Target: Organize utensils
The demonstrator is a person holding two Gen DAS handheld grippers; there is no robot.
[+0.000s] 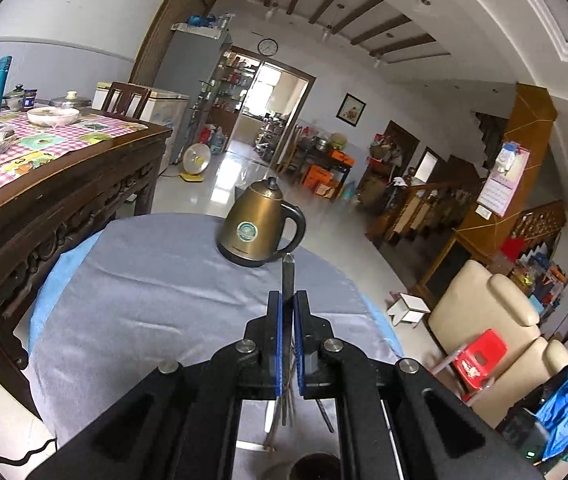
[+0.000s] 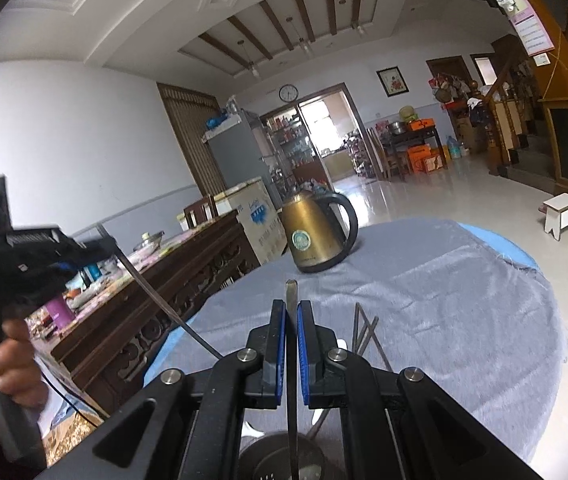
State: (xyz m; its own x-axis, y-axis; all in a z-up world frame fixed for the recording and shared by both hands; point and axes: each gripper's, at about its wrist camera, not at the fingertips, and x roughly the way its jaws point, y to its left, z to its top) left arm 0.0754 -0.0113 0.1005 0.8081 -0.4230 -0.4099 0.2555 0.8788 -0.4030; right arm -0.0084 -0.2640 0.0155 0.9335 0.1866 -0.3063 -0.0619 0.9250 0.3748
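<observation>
Right gripper (image 2: 291, 312) is closed on a flat metal utensil (image 2: 292, 360), long axis running straight out along the fingers. Directly beneath sits a dark holder (image 2: 279, 456) — the likely drop point. Left gripper (image 1: 288, 304) likewise grips a utensil (image 1: 287, 280). Loose chopsticks (image 2: 366, 330) lie right; kettle (image 2: 316, 232) stands far, clear.

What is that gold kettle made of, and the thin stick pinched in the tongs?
The gold-brown kettle looks like brushed metal: soft sheen and light streaks down its side. Its curved black handle seems plastic, dark and smooth. The thin grey utensil handle in the left tongs looks like steel, flat and dull silver, as does the one in the right tongs.
</observation>
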